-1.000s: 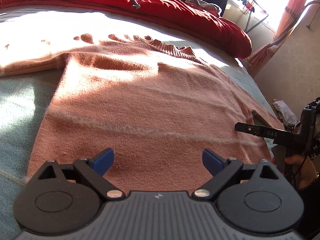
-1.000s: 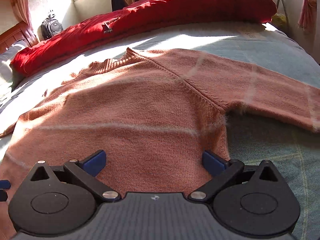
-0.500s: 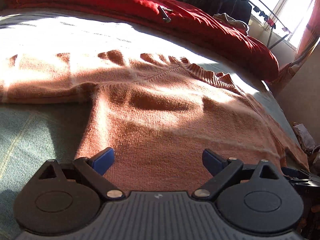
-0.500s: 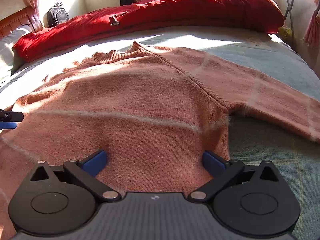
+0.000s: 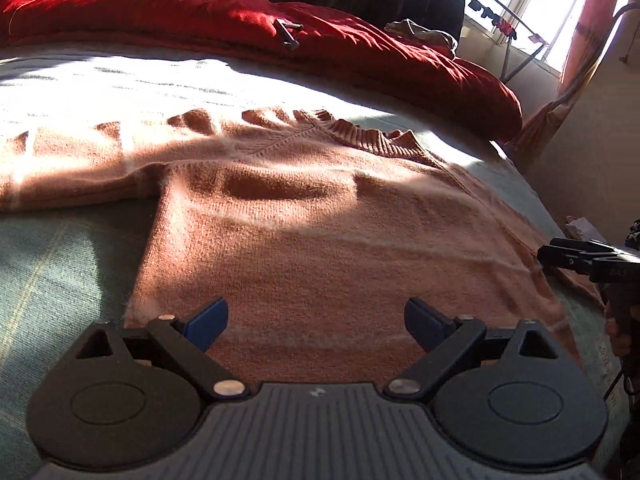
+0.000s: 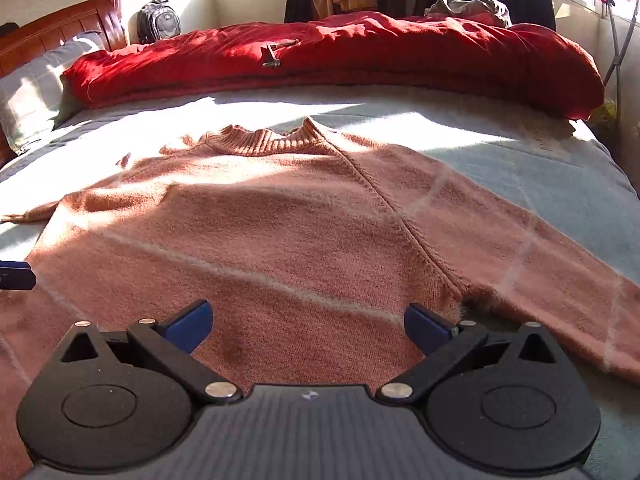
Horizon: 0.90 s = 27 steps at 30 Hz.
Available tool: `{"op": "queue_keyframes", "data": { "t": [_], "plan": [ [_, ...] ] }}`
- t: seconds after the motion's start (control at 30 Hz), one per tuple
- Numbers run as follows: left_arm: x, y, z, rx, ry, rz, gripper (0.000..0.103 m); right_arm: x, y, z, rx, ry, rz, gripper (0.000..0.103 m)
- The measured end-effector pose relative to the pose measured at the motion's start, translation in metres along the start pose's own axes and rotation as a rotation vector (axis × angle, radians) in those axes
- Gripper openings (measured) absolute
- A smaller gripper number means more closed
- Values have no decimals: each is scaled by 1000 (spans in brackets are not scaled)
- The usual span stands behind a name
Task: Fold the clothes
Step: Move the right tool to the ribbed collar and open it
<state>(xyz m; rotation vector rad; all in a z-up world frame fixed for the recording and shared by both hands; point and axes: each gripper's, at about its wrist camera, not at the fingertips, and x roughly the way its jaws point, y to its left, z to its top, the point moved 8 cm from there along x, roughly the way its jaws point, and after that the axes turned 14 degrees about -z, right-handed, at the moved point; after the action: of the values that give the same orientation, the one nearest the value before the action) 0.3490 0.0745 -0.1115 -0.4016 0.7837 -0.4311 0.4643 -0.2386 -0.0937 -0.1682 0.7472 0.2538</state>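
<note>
bed (image 6: pixel 520 152) covered in a pale sheet, broad and flat enough to serve as a folding surface. red duvet (image 6: pixel 360 60) bunched along the far edge, apparently pushed back to leave room. sweater (image 6: pixel 280 240) laid face up and spread flat across the middle, collar (image 6: pixel 264 142) toward the duvet and hem toward the cameras; not folded anywhere in view. sleeves stretched out sideways, one (image 5: pixel 72 176) to the left and one (image 6: pixel 540 260) to the right, each lying flat on the sheet, which left body and arms easy to reach separately. faint dents and ripples across the chest under raking sunlight, so not perfectly smoothed.

left gripper (image 5: pixel 316 320) hovering low over the hem near the sweater's left side, jaws spread wide, nothing between them. right gripper (image 6: pixel 306 322) over the hem nearer the right armpit, jaws likewise spread and empty. seen also from the left camera at the right edge, level with the sweater's side seam. both held apart at the hem side, probably to take the garment symmetrically.

judged by the layout alone, fitted either a sweater spread ready for folding or one opened out again; could not tell which.
</note>
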Motion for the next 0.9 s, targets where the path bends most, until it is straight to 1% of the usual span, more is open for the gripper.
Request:
{"op": "queue_keyframes", "data": {
  "t": [0.03, 0.1, 0.17, 0.2, 0.23, 0.27, 0.33, 0.37, 0.4, 0.5, 0.63, 0.77, 0.9],
  "plan": [
    [4, -3, 3, 7, 0, -10, 95, -2, -1, 11, -6, -18, 18, 102],
    [9, -10, 10, 19, -8, -27, 94, -2, 0, 38, -20, -51, 56, 95],
    [12, -17, 18, 41, -22, -61, 93, 6, 2, 66, -55, -72, 84, 79],
    [11, -20, 20, 47, -26, -74, 91, 12, 4, 77, -75, -73, 86, 76],
    [10, -21, 22, 55, -28, -86, 82, 18, 6, 88, -95, -74, 89, 68],
    [8, -21, 23, 62, -27, -90, 75, 24, 8, 97, -113, -67, 89, 64],
    [4, -15, 21, 73, -17, -74, 74, 37, 12, 109, -154, -49, 89, 57],
    [3, -11, 19, 74, -12, -63, 74, 45, 16, 115, -179, -44, 86, 54],
    [2, -6, 15, 67, -2, -59, 74, 52, 19, 120, -206, -39, 82, 53],
    [6, 4, 0, 35, 31, -61, 74, 79, 30, 136, -267, -21, 76, 53],
    [9, 1, -13, 59, 51, -67, 74, 122, 46, 158, -327, 9, 74, 53],
    [7, -9, -13, 87, 71, -116, 74, 168, 58, 177, -361, 37, 76, 53],
    [10, -16, -17, 115, 115, -168, 74, 215, 61, 178, -370, 107, 91, 53]
  ]
}}
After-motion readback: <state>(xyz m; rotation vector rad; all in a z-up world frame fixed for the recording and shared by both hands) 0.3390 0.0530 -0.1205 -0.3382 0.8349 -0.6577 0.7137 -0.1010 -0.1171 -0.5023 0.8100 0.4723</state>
